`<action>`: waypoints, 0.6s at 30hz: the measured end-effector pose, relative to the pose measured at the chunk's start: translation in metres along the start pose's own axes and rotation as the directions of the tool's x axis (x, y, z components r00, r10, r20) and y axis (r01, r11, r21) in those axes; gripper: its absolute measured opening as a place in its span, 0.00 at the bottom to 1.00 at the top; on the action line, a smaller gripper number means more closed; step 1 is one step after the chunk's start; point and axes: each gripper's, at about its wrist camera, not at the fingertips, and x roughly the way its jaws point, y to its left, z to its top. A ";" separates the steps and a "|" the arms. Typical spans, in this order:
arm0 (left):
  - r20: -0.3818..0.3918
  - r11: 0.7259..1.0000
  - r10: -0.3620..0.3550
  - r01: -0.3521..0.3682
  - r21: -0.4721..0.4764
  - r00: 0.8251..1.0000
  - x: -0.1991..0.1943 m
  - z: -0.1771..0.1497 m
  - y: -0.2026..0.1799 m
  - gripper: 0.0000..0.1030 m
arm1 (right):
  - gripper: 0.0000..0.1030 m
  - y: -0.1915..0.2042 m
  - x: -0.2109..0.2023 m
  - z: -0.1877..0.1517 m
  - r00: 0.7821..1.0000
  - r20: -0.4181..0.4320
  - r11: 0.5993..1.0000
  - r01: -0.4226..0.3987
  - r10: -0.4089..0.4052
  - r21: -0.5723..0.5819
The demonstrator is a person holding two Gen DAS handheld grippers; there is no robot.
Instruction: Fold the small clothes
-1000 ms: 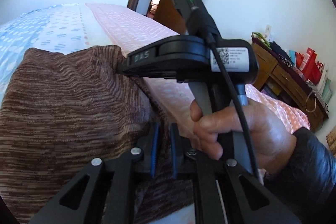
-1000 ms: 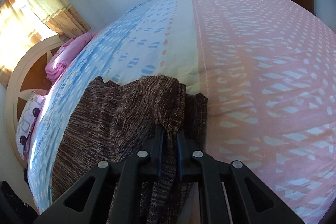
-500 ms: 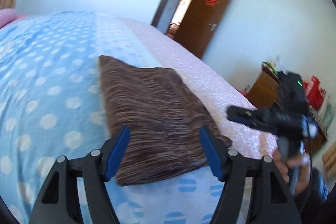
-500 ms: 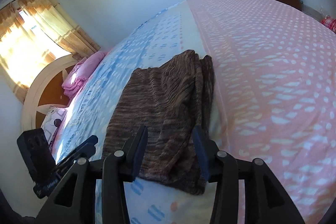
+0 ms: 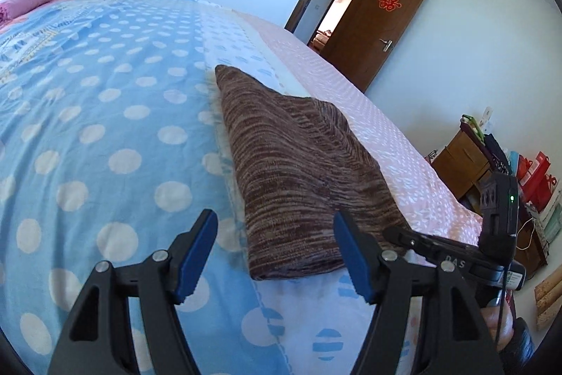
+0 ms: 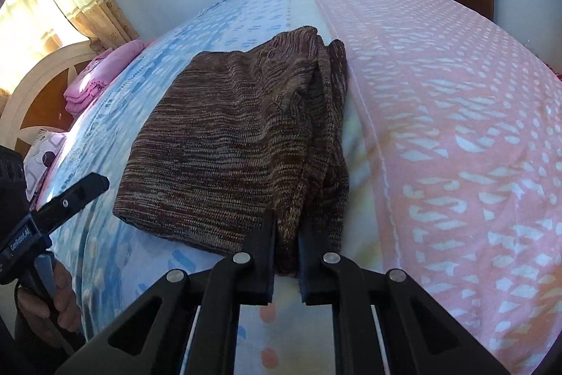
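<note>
A brown marled knit garment lies folded on the bed, also in the right wrist view. My left gripper is open, its blue pads apart just in front of the garment's near edge, holding nothing. My right gripper is shut on the near right edge of the garment, with knit fabric pinched between its fingers. The right gripper's body shows at the right of the left wrist view.
The bed has a blue dotted sheet and a pink patterned part. Pink folded bedding lies by the headboard. A wooden cabinet with bags and an open door stand beyond the bed.
Both grippers let go of the garment and pulled back. The left one has stayed open. The right one has since shut on the garment's near right edge.
</note>
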 end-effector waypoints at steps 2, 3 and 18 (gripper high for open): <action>0.006 1.000 0.011 -0.011 0.005 1.000 -0.001 0.004 0.003 0.68 | 0.09 -0.007 -0.002 -0.004 1.000 -0.004 1.000 -0.019 0.019 0.020; 0.008 1.000 0.020 -0.020 0.007 1.000 0.000 0.006 0.005 0.68 | 0.09 -0.010 -0.003 -0.003 0.999 -0.009 0.999 -0.034 0.035 0.034; 0.068 0.992 0.123 -0.123 0.002 0.990 0.076 0.100 -0.001 0.68 | 0.42 0.000 0.038 0.132 0.989 0.143 0.988 0.066 -0.046 -0.137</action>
